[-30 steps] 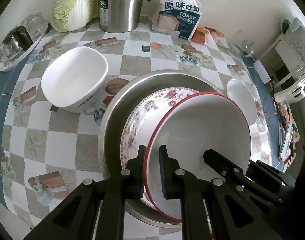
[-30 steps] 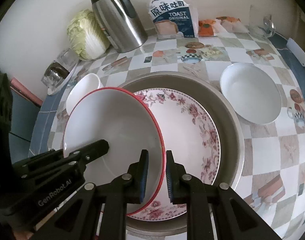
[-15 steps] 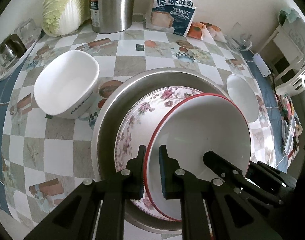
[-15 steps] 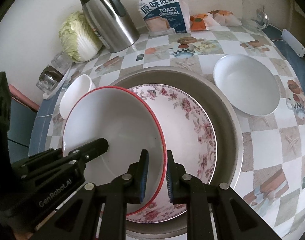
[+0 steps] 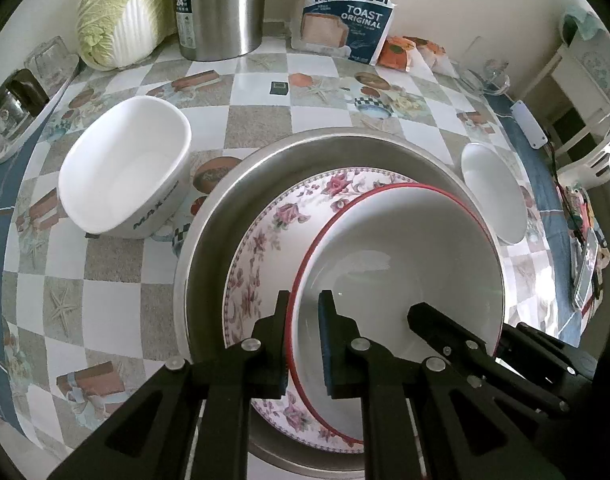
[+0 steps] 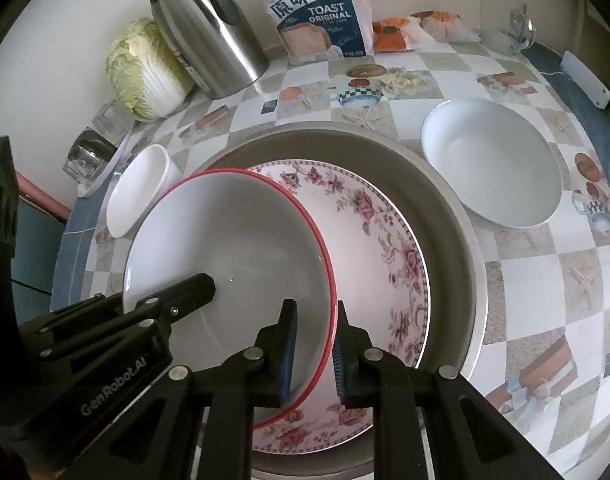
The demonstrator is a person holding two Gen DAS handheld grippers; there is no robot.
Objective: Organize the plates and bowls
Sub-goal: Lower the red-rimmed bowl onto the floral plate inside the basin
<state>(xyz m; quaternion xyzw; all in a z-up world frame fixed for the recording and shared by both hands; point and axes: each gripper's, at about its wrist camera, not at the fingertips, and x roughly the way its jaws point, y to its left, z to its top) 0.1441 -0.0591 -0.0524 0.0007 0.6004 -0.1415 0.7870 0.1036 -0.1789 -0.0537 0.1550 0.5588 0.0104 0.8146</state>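
Note:
A white bowl with a red rim (image 5: 405, 264) hangs tilted over a floral plate (image 5: 265, 248), which lies inside a wide steel basin (image 5: 209, 216). My left gripper (image 5: 305, 296) is shut on the bowl's left rim, one pad inside and one outside. My right gripper (image 6: 313, 308) is shut on the opposite rim of the same red-rimmed bowl (image 6: 225, 240). In the right wrist view the floral plate (image 6: 385, 248) and steel basin (image 6: 445, 208) show beneath it. Each view shows the other gripper's finger reaching over the bowl.
A deep white bowl (image 5: 125, 168) stands left of the basin and a shallow white bowl (image 6: 493, 168) right of it. At the back of the checkered table are a cabbage (image 5: 117, 12), a steel jug (image 5: 217, 8), a toast bag (image 5: 345, 20) and glasses (image 6: 89, 152).
Both views have drifted only slightly. The red-rimmed bowl stays held at both rims over the floral plate.

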